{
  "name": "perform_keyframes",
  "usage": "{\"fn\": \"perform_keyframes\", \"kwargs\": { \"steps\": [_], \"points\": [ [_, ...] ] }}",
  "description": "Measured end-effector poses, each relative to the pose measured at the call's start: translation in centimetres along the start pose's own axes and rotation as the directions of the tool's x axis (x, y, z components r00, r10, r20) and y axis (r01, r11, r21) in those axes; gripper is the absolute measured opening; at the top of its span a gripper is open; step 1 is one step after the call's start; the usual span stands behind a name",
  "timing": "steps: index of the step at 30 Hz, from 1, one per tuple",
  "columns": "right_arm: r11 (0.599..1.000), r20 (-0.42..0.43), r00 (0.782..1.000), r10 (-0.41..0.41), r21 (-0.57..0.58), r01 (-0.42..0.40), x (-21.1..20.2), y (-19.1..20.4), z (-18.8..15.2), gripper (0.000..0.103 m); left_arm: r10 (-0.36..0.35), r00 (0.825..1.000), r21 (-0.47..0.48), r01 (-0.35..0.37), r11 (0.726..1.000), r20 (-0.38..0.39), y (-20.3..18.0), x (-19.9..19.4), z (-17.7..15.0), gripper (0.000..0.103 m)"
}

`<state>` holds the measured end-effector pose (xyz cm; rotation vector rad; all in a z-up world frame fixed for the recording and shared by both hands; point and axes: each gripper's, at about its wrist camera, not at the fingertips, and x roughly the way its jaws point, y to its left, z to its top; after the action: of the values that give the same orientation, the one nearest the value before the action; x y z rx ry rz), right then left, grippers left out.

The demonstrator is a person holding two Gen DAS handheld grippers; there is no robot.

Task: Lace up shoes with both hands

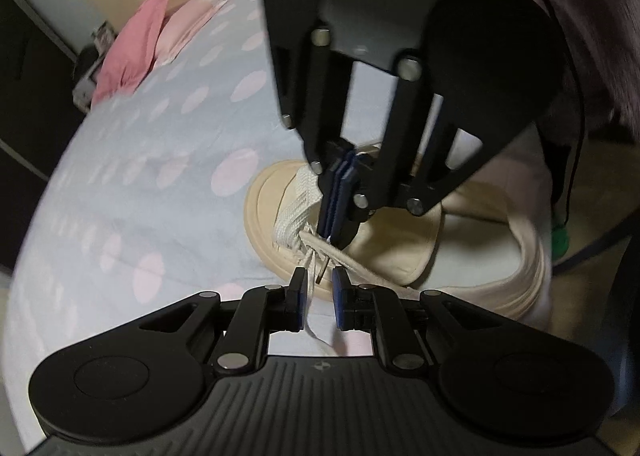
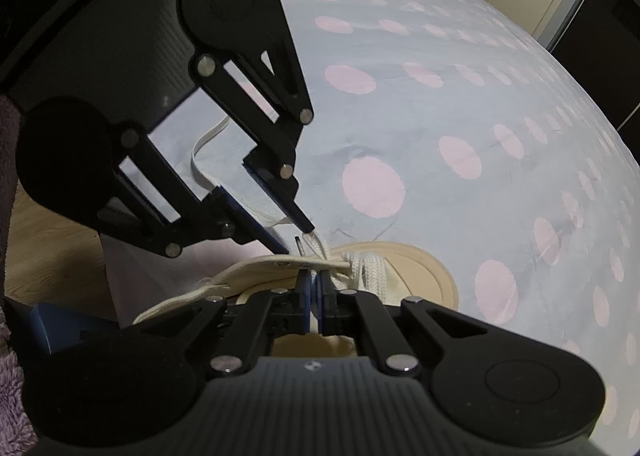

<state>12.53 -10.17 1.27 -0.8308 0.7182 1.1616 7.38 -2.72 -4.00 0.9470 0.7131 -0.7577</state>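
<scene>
We see the cream shoe (image 1: 360,252) lying on the dotted bedsheet (image 1: 160,183), at twelve o'clock from our left gripper (image 1: 319,288), whose jaws stand slightly apart around the white lace (image 1: 310,296) without pressing it. Our right gripper (image 2: 314,284) is clamped tight on the shoe's upper edge.

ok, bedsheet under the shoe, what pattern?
Pale blue bedsheet with pink polka dots; clearest in the right wrist view. The cream shoe sits on it.

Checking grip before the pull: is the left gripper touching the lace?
Touching. Left wrist view: the lace runs between the left gripper fingers, lying against one pad; a gap separates it from the other.
</scene>
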Motion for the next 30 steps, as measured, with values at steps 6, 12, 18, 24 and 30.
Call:
{"fn": "perform_keyframes", "kwargs": {
  "steps": [6,12,18,24,30],
  "points": [
    [1.000,-0.001,1.000,0.003,0.003,-0.003,0.4,-0.3,0.1,0.004,0.027,1.000,0.078,-0.026,0.997,-0.013,-0.5,1.3,0.5,0.011],
    [1.000,0.000,1.000,0.001,0.002,-0.001,-0.8,-0.4,0.1,0.004,0.029,0.999,0.073,-0.027,0.997,-0.025,-0.3,2.0,1.0,0.003],
    [1.000,0.011,1.000,-0.015,-0.001,0.015,-1.2,-0.1,0.0,0.007,0.019,0.999,0.008,-0.019,1.000,-0.029,0.6,1.2,1.2,0.002],
    [0.997,0.043,0.997,-0.064,0.052,0.062,-3.0,-0.3,-0.6,0.038,0.013,0.999,-0.077,-0.016,0.997,-0.035,1.4,0.1,0.5,0.001],
    [0.982,0.035,0.992,-0.125,0.148,0.119,-4.0,-1.4,-2.7,0.050,0.004,0.999,-0.161,-0.010,0.987,-0.042,1.8,-2.1,-1.0,0.001]
  ]
}}
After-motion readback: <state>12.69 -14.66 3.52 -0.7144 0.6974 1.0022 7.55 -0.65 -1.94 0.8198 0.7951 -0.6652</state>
